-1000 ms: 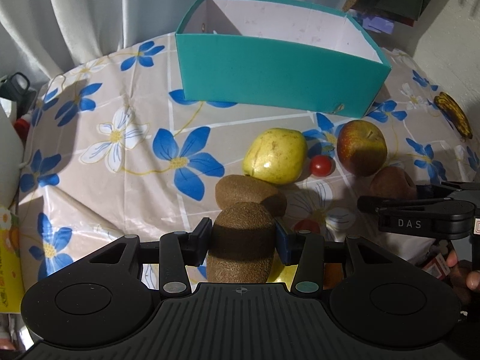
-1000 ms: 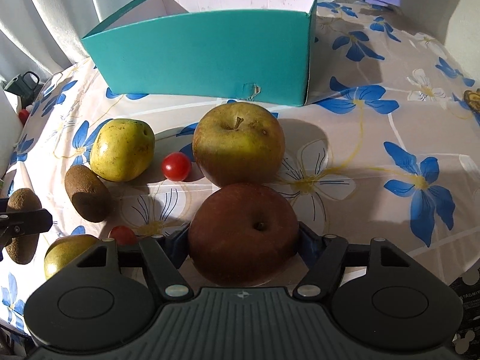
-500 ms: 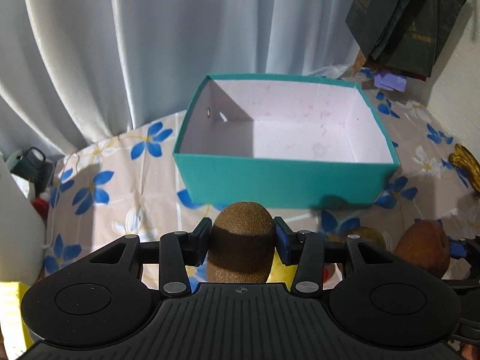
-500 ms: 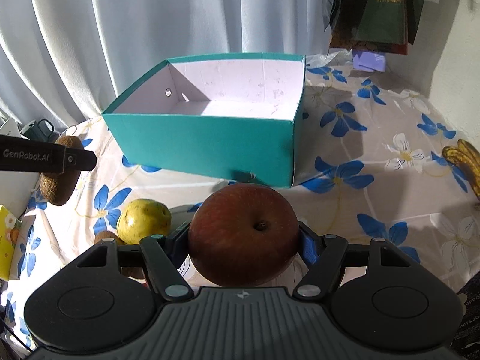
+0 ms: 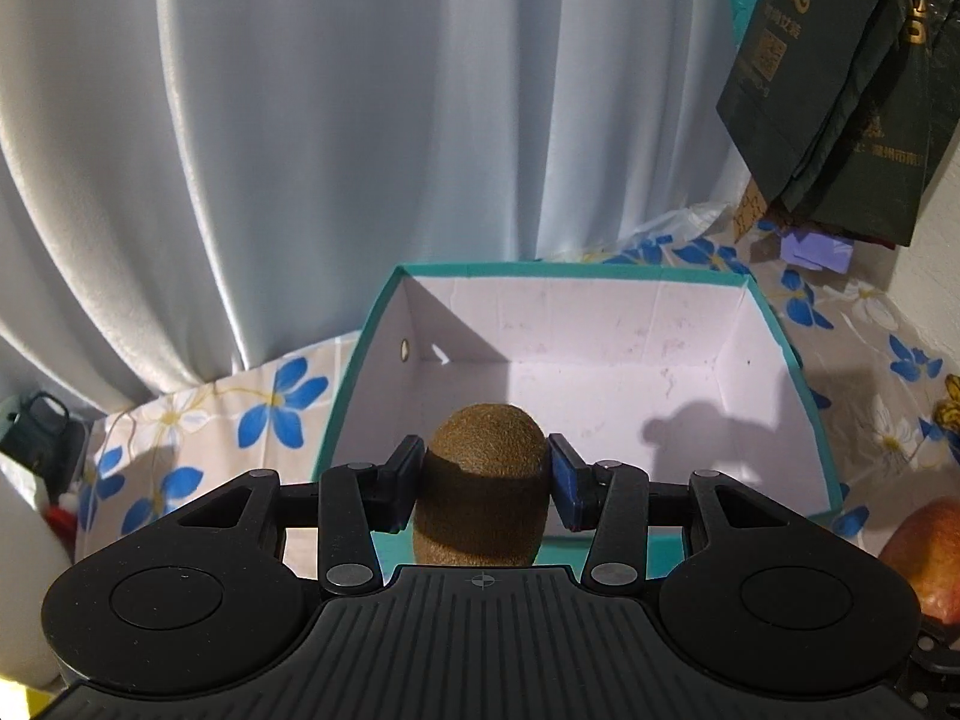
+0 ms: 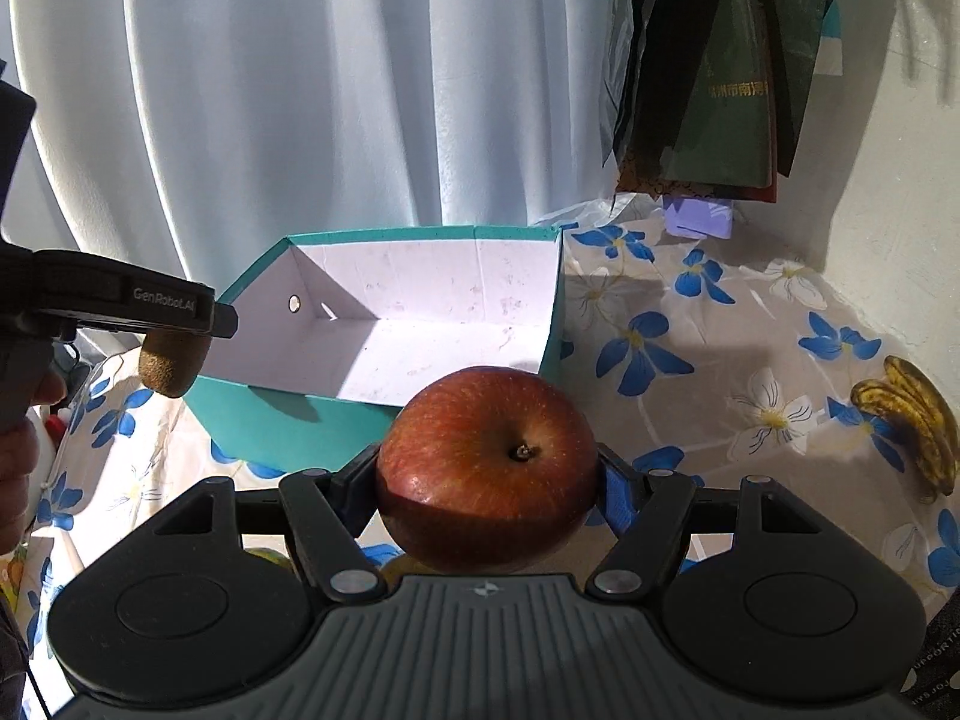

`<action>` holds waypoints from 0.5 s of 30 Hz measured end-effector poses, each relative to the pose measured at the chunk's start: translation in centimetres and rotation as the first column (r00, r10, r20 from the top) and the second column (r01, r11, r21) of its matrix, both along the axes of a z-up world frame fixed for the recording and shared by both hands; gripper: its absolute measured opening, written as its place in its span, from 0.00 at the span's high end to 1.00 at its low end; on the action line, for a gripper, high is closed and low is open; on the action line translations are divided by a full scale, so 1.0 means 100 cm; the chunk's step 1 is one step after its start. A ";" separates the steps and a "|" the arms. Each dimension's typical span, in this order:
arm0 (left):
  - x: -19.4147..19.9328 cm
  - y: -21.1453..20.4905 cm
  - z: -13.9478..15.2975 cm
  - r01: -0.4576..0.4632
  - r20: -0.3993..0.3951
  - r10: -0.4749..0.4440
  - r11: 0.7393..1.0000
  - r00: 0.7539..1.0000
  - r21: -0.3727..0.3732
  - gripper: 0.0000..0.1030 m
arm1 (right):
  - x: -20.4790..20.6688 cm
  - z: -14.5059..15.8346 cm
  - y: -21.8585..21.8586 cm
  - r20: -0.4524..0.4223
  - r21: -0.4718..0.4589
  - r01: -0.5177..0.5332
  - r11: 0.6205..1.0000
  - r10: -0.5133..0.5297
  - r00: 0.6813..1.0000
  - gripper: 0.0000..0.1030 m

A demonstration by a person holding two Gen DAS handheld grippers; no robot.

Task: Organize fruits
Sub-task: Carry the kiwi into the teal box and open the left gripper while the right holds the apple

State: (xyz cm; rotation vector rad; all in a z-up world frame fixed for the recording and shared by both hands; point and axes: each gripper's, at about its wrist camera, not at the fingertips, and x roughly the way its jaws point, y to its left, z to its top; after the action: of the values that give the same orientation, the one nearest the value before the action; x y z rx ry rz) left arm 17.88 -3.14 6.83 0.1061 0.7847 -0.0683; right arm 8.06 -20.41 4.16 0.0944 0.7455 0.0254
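Note:
My left gripper (image 5: 485, 474) is shut on a brown kiwi (image 5: 483, 480) and holds it in the air over the near left wall of the open teal box (image 5: 804, 396), whose white inside is bare. The kiwi (image 6: 173, 360) and the left gripper (image 6: 180, 324) also show in the right wrist view, at the box's left corner. My right gripper (image 6: 487, 480) is shut on a red apple (image 6: 487, 468), held above the table in front of the teal box (image 6: 282, 426). The apple also shows at the right edge of the left wrist view (image 5: 924, 552).
The table has a cloth with blue flowers (image 6: 690, 372). A bunch of spotted bananas (image 6: 912, 420) lies at the right. A white curtain (image 5: 300, 150) hangs behind the box. Dark bags (image 6: 720, 60) hang at the upper right, above a purple packet (image 6: 699, 219).
Both grippers rose from the table with their fruit and moved toward the box. The kiwi now hangs over the box's left edge; the apple is closer to its front.

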 end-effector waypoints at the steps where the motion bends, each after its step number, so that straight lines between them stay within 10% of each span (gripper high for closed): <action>1: 0.007 -0.002 -0.004 0.001 -0.003 -0.001 1.000 1.000 0.001 0.53 | 0.001 0.001 -0.001 0.007 0.001 0.003 1.000 -0.003 1.000 0.31; 15: 0.054 -0.020 -0.060 0.055 -0.105 -0.053 0.998 0.993 0.013 0.53 | 0.013 0.002 -0.008 0.033 0.002 0.042 0.999 -0.042 0.999 0.31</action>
State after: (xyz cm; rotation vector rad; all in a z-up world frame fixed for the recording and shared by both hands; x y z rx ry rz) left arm 23.29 -5.17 0.81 0.1394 0.8868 -0.1194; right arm 9.32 -21.19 4.37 0.1110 0.7108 -0.0124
